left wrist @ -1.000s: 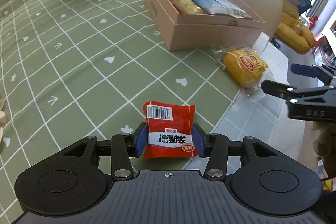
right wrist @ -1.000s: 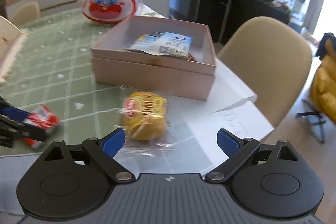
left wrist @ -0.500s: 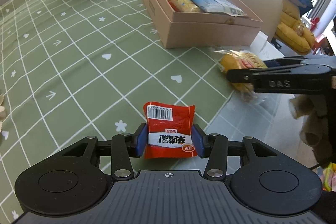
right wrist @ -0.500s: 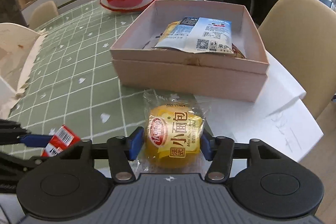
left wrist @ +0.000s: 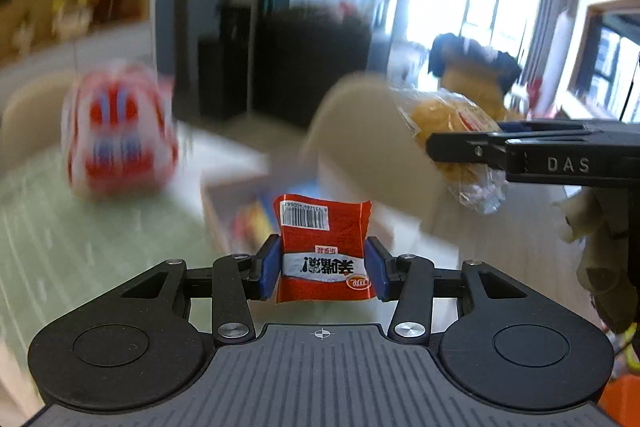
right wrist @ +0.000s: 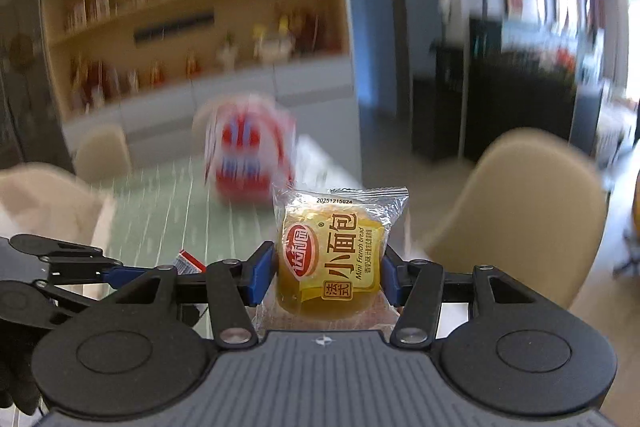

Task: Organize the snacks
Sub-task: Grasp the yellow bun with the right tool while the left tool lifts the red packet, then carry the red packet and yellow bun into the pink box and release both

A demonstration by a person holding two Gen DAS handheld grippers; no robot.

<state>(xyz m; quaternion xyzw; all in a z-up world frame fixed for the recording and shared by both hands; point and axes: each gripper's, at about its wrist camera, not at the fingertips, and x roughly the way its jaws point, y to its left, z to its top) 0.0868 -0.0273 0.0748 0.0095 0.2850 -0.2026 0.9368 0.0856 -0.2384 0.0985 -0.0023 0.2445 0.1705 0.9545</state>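
Left wrist view: my left claw [left wrist: 320,269] is clamped on the red sachet [left wrist: 325,251], one blue pad on each side edge. I hold it upright by its lower half so that the barcode end stands free above the pads, clear of the bench [left wrist: 80,251] and ready to be lowered into the box [left wrist: 224,211], which lies blurred just beyond the sachet. The sachet is flat, glossy foil with a crimped top edge; it should flex but not slip. To the right, my right claw [left wrist: 456,147] appears side-on, carrying the bread pack [left wrist: 444,123] at a similar height.

Right wrist view: my right claw has just been closing and is now clamped on the bread pack [right wrist: 332,259], which sits between the pads, gripped across its width. The roll is soft and rounded inside a loose, clear, crinkled wrapper; I judge a light squeeze sufficient, as more would dent it. At the left, my left claw [right wrist: 120,269] shows with a corner of the red sachet [right wrist: 188,263]. A red-and-white rabbit bag [right wrist: 248,155] stands far back on the green checked bench [right wrist: 168,211].
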